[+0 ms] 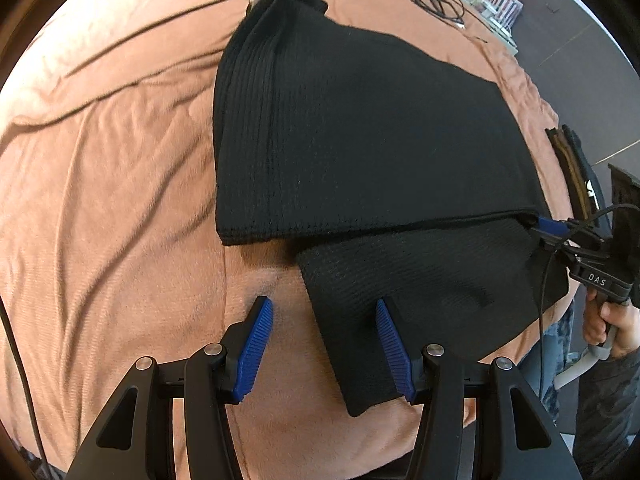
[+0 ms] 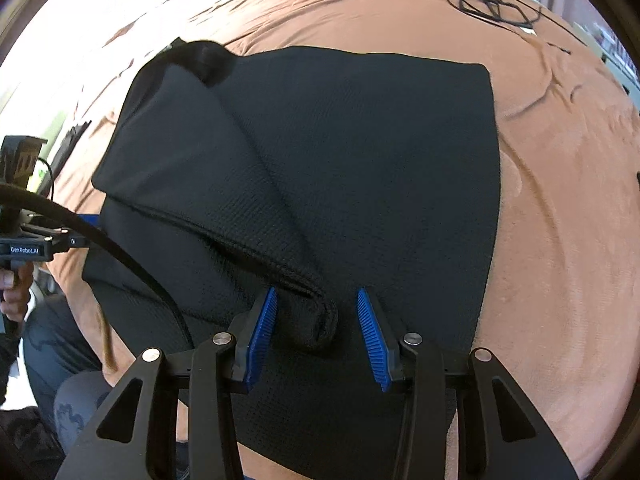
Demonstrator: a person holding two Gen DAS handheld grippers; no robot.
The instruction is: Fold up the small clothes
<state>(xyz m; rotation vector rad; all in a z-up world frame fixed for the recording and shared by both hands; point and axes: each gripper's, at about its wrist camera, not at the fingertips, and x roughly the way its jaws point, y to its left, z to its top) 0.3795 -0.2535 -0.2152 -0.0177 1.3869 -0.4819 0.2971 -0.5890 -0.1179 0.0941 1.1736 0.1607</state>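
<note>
A black knit garment (image 1: 372, 132) lies on a brown bedspread (image 1: 112, 184), one layer folded over another. My left gripper (image 1: 324, 322) is open low over the near flap (image 1: 420, 280); its right finger is over the flap's edge and its left finger over bare bedspread. My right gripper (image 2: 318, 318) stands partly open around the bunched corner of the folded layer (image 2: 314, 320). The cloth touches the left pad (image 2: 262, 332), and a gap shows at the right pad (image 2: 372, 340). The left wrist view shows the right gripper (image 1: 560, 232) at that corner on the right.
A black looped cable (image 2: 492, 6) lies on the far part of the bedspread. A dark cord (image 2: 120, 256) runs across the garment's left side. The person's hand (image 1: 608, 320) and leg are at the bed's near edge. Folded dark clothes (image 1: 576, 176) sit at the right edge.
</note>
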